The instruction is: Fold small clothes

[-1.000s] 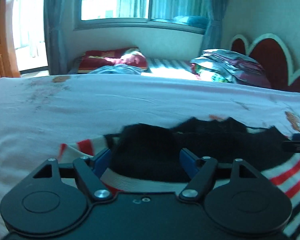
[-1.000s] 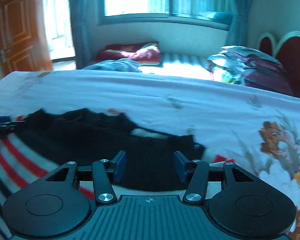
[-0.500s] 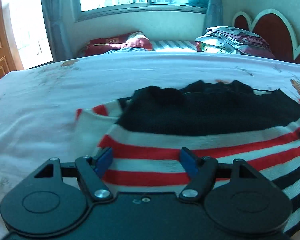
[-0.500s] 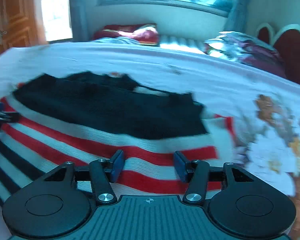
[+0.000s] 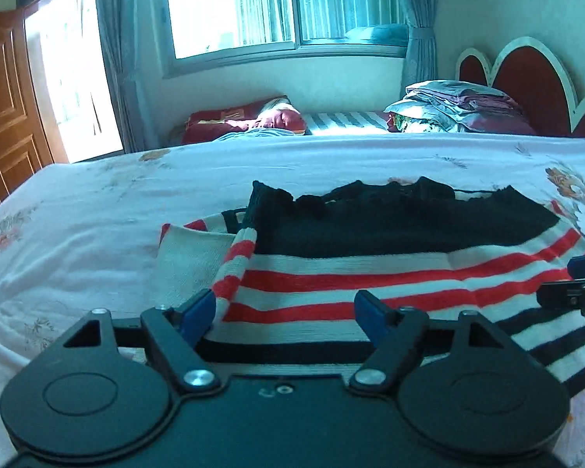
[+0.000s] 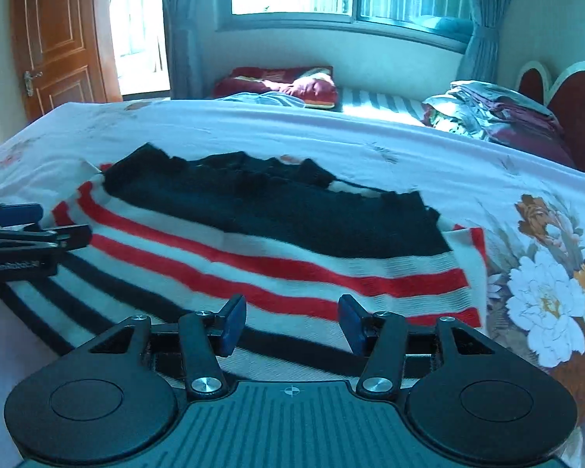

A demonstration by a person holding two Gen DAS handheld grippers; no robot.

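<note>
Since a second ago, when black knit filled both views | sweater (image 5: 370, 273) now seen laid flat near the bed's (image 5: 97, 234) front edge, black part folded over stripes | left gripper (image 5: 288, 312) and right gripper (image 6: 292, 319) fingers spread, nothing pinched | fold judged released

The black, red and white striped knit sweater (image 5: 390, 269) lies spread on the floral-print bedsheet (image 5: 97, 210), its black part on the far side and its striped part on the near side. Left gripper (image 5: 284, 308) sits at the near left edge of it, right gripper (image 6: 292, 321) at the near right, side by side. Beyond the sheet's far edge, a dark red pillow (image 6: 288, 82) lies to the left, a stack of folded bedding (image 6: 495, 113) to the right, against the scalloped red headboard (image 5: 534, 82). Behind both, the window (image 5: 277, 4) spans the back wall; the brown wooden door (image 6: 58, 35) stands far left.
</note>
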